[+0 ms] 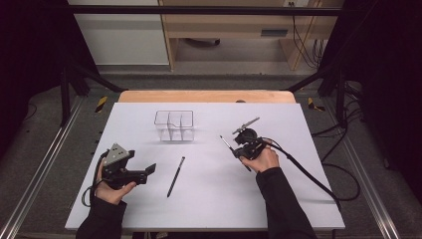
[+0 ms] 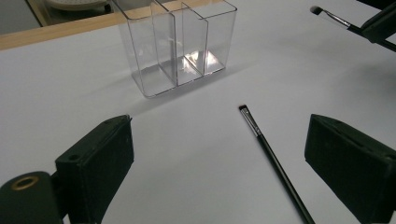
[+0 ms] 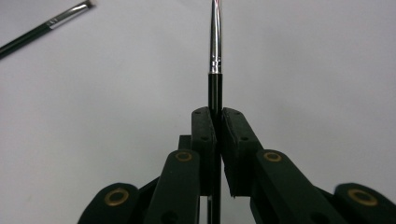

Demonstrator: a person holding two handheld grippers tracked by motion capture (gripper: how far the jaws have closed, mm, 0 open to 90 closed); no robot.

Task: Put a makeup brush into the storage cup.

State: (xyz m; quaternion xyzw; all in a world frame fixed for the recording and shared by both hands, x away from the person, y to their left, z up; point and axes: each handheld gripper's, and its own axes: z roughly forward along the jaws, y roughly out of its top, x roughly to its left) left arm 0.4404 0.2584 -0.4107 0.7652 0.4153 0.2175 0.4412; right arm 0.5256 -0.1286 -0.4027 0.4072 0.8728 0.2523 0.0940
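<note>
High view: right gripper [image 1: 238, 147], right of the organizer [image 1: 173, 125], clamped on a brush [image 1: 227, 143]; second brush [image 1: 176, 176] flat in front of the organizer.

Left gripper view: left gripper [image 2: 219, 163] gaping, empty, short of the organizer [image 2: 180, 42].

Right gripper view: handle [image 3: 215, 93] pinched. Carrying step, probably; next, tipping upright over a compartment.

Evenly and brightly lit white table [image 1: 209, 199] under overhead light, with dark, underexposed surroundings in the high view. Soft, short shadows beneath the clear organizer [image 2: 177, 42] and the lying brush [image 2: 275, 163]. Bright glare on the organizer's floor and walls. Slightly soft and grainy throughout; near jaws blurred in both gripper views, held brush [image 3: 215, 56] fading out of focus toward its tip.
</note>
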